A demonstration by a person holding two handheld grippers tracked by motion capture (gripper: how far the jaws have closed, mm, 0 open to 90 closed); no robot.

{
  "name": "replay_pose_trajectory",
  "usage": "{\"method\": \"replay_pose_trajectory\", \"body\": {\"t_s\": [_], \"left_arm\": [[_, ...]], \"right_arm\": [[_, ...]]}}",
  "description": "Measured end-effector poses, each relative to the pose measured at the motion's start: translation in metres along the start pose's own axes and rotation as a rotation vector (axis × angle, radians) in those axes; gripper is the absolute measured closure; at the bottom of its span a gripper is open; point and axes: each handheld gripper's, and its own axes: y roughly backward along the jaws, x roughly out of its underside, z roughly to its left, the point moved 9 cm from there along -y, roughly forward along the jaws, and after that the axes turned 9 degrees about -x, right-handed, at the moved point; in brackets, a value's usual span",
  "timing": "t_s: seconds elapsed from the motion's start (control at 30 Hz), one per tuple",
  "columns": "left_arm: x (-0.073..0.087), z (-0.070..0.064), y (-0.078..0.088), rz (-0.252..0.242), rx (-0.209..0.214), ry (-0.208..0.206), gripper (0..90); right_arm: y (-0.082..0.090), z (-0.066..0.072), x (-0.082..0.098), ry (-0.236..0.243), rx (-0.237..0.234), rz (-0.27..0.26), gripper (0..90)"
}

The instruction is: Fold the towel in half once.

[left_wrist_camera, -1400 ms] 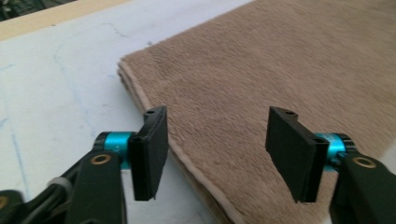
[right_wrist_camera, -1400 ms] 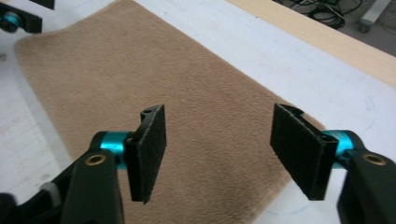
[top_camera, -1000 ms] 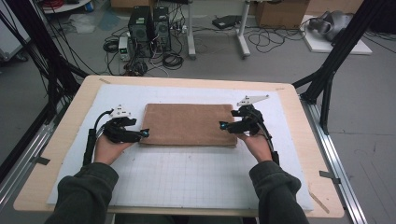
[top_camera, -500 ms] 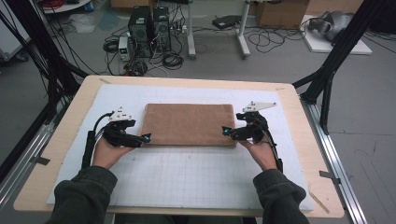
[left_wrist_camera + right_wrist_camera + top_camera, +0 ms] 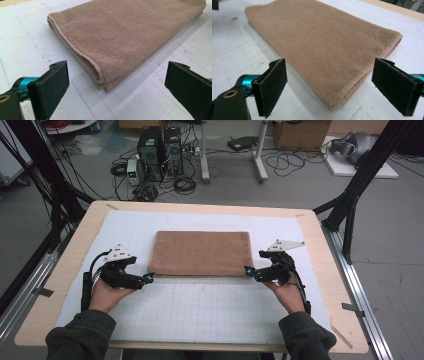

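A folded brown towel (image 5: 202, 252) lies flat on the white grid mat (image 5: 200, 305) in the middle of the table. My left gripper (image 5: 148, 278) points at the towel's near left corner (image 5: 105, 81) and stands open, its jaws wide apart just short of the cloth. My right gripper (image 5: 247, 270) points at the near right corner (image 5: 337, 102) and is open too, with the corner between and slightly beyond its jaws. Neither gripper touches the towel. The folded layers show along the towel's edges in both gripper views.
The mat covers most of a wooden table (image 5: 315, 227). Black frame posts (image 5: 360, 185) rise at the table's far right and far left. Computers (image 5: 160, 145) and cables lie on the floor beyond the far edge.
Both grippers have drawn back off the towel's near corners toward the person and outward. The towel now lies flat and still.
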Motion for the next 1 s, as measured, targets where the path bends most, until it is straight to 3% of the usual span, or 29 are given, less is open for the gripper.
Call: {"method": "replay_pose_trajectory", "body": {"t_s": [0.17,0.53,1.0], "left_arm": [[0.005,-0.005,0.007,-0.007,0.007,-0.006,6.0],[0.017,-0.016,0.018,-0.009,0.023,-0.007,6.0],[0.032,-0.015,0.033,-0.014,0.016,0.007,5.9]], "right_arm": [[0.010,0.005,0.008,0.020,0.004,-0.001,12.1],[0.030,0.009,0.031,0.015,0.012,-0.021,12.1],[0.050,0.017,0.056,0.009,0.033,-0.037,12.1]]}}
